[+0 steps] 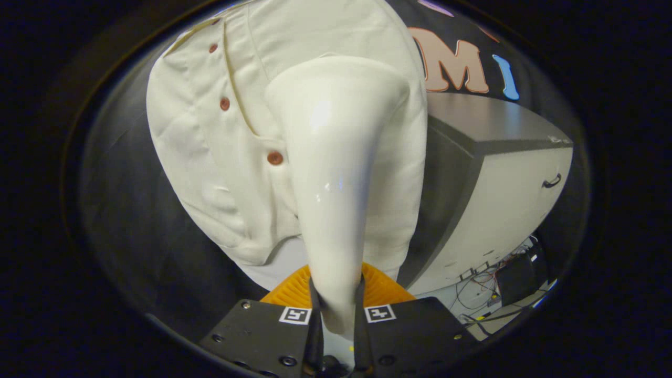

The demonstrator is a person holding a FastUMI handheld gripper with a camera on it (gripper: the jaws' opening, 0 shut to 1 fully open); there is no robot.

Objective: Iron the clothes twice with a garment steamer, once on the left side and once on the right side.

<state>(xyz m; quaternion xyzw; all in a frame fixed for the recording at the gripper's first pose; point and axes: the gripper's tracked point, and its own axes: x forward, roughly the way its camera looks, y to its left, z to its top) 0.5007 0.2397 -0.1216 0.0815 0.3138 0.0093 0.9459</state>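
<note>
A glossy white garment steamer point(336, 173) rises from between my fingers, its handle narrow at the bottom and its head widening toward the top. My gripper point(336, 307) is shut on the handle, both fingers pressing its sides. Beyond the steamer hangs a cream shirt point(210, 142) with brown buttons point(274, 157) down its placket. The steamer's head sits against the shirt to the right of the button line. The part of the shirt behind the steamer is hidden.
A white cabinet point(504, 210) with a dark grey top and a black handle stands right of the shirt. Loose cables point(483, 294) lie on the floor below it. Black cloth hangs behind the shirt and at its left.
</note>
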